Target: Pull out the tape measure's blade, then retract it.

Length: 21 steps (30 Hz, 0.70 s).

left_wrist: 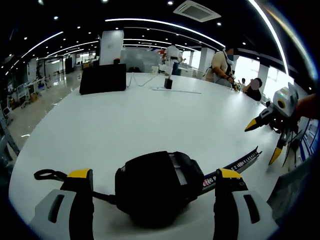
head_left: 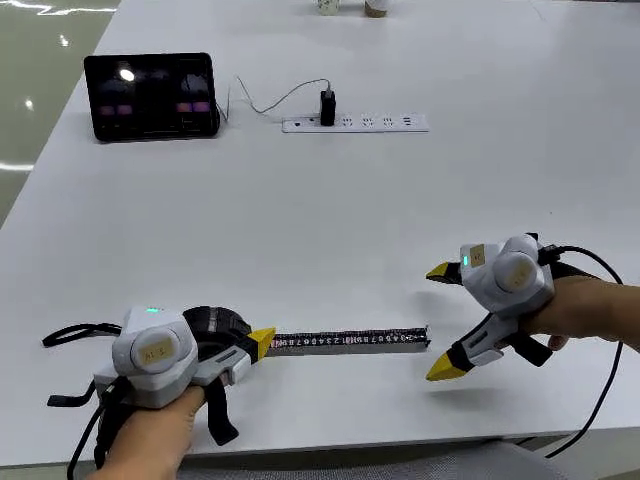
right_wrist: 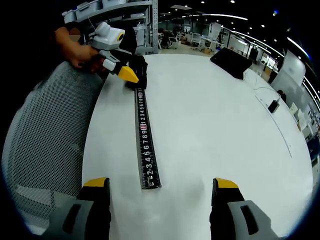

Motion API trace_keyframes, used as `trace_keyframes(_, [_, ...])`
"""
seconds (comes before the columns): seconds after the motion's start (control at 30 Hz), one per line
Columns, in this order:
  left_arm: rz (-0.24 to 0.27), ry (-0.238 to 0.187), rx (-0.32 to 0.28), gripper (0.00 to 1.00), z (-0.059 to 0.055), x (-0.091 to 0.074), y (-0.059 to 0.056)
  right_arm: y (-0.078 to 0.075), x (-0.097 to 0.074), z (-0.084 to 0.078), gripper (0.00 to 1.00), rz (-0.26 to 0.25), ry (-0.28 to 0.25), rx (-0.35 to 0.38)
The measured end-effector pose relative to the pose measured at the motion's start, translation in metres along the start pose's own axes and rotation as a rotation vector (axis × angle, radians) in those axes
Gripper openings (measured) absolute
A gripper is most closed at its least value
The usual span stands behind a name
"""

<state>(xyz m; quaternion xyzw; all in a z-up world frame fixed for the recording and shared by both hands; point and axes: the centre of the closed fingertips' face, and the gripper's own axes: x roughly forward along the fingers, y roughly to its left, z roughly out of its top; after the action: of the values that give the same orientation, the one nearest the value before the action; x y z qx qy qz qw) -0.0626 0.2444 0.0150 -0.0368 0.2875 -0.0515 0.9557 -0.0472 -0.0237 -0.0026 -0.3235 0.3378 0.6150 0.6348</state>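
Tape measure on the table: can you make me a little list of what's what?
tape measure case: black, on the white table, between the left claw's open jaws
blade: pulled out, lying flat, pointing toward the right claw
right claw: open, not gripping the blade's end
farther back: tablet, power strip

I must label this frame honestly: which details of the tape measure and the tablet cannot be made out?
- Case of the tape measure: head view, partly covered by the left claw.
- End hook of the blade: too small in the head view, unclear in the right gripper view.
- Screen of the tablet: head view, glare and blur, content unreadable.
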Motion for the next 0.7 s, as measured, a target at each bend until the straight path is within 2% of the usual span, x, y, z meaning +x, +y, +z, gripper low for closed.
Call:
trace_keyframes(0.07, [0.006, -0.001, 0.001, 0.99, 0.000, 0.000, 0.002, 0.001, 0.001, -0.001, 0.75, 0.010, 0.005, -0.001])
trace_keyframes(0.3, [0.024, -0.002, -0.014, 0.99, 0.000, 0.000, 0.007, 0.010, 0.001, -0.007, 0.47, 0.057, 0.029, -0.002])
trace_keyframes(0.47, [0.032, -0.003, -0.015, 0.99, 0.001, -0.001, 0.008, 0.017, 0.003, -0.008, 0.33, 0.079, 0.047, -0.003])
trace_keyframes(0.7, [0.035, -0.010, -0.008, 0.99, 0.002, -0.001, 0.009, 0.019, 0.007, -0.003, 0.25, 0.088, 0.051, -0.031])
